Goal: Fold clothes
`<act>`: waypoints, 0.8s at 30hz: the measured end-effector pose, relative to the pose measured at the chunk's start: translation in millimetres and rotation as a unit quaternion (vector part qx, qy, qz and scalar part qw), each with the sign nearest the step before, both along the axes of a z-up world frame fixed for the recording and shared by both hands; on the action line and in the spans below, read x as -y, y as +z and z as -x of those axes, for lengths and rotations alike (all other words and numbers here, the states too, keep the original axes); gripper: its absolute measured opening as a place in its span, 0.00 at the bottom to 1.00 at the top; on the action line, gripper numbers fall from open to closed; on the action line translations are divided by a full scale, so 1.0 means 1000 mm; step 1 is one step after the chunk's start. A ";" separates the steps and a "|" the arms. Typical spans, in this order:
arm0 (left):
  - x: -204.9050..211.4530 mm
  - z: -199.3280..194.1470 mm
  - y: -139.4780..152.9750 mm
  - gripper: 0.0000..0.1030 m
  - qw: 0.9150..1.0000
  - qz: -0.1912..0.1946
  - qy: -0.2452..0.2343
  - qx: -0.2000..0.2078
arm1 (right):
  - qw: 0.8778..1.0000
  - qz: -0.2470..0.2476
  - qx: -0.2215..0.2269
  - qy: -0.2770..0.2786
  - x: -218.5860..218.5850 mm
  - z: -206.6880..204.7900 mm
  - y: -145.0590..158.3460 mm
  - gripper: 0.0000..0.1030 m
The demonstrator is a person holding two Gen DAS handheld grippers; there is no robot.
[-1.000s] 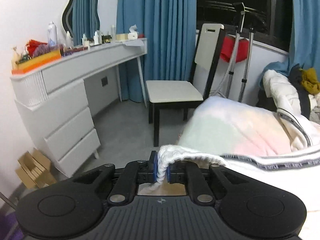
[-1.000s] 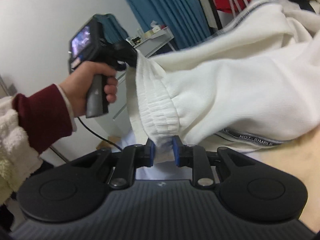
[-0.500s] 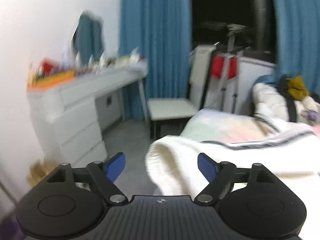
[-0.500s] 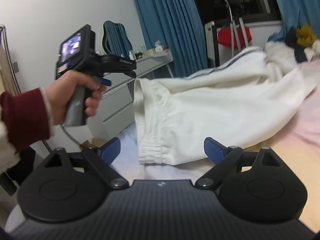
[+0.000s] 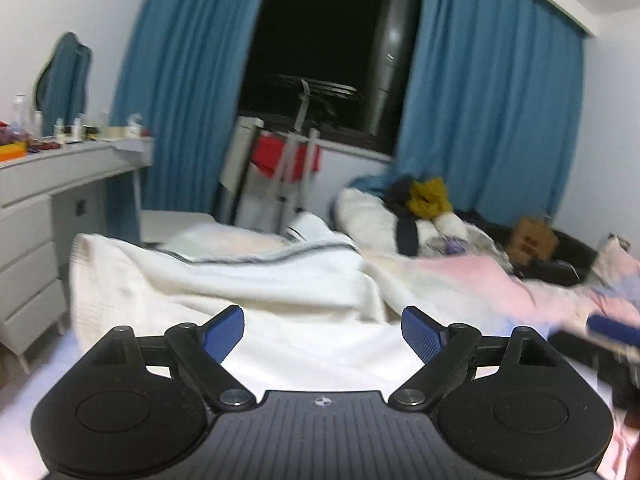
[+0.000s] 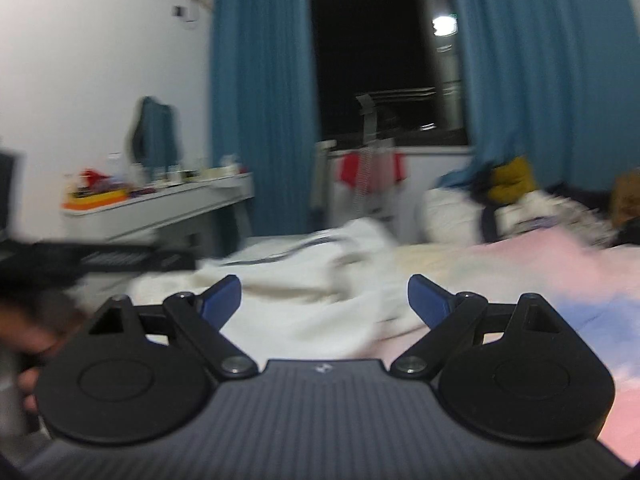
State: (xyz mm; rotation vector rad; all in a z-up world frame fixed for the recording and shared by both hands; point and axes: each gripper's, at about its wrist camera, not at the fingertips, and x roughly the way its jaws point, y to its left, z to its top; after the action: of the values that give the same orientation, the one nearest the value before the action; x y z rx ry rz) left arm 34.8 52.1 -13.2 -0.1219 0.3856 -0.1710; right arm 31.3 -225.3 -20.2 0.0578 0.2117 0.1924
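White trousers with a dark side stripe [image 5: 248, 280] lie crumpled on the bed, just ahead of both grippers; they also show in the right wrist view [image 6: 304, 280], blurred. My left gripper [image 5: 323, 330] is open and empty, above the near edge of the cloth. My right gripper [image 6: 325, 298] is open and empty, a little back from the cloth. The right gripper's blue tip shows at the right edge of the left wrist view [image 5: 612, 330]. The left gripper and the hand that holds it are a dark blur at the left of the right wrist view [image 6: 52, 264].
The bed has a pink and blue sheet [image 5: 500, 280]. A pile of clothes [image 5: 420, 208] and a cardboard box [image 5: 534, 238] lie at its far side. A white dresser [image 5: 36, 216] stands at the left, a chair and drying rack [image 5: 288, 168] by the blue curtains.
One second ago both grippers were shut on the trousers' waistband and held it up. They opened and let it fall on the bed, then swung right and up.
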 end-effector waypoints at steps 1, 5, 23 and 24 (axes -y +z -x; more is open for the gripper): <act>0.012 -0.001 -0.004 0.84 1.000 -0.009 -0.006 -0.004 | 1.000 -0.001 0.001 -0.025 0.014 -0.003 -0.001 0.89; 0.054 -0.020 -0.023 0.81 0.998 -0.056 -0.031 -0.025 | 0.992 -0.067 -0.047 -0.097 0.065 -0.012 -0.020 0.89; 0.177 -0.315 -0.076 0.23 0.980 -0.116 -0.011 -0.164 | 0.945 -0.193 -0.169 -0.204 0.178 -0.082 -0.093 0.89; 0.181 -0.323 -0.078 0.10 0.978 -0.130 -0.005 -0.166 | 0.947 -0.188 -0.169 -0.199 0.176 -0.087 -0.097 0.89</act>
State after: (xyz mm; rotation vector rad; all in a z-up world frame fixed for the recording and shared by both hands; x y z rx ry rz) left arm 357.6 -129.1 -91.1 0.1112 0.7380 -0.1082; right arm 118.6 -400.9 -117.0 0.5130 0.4969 -0.1872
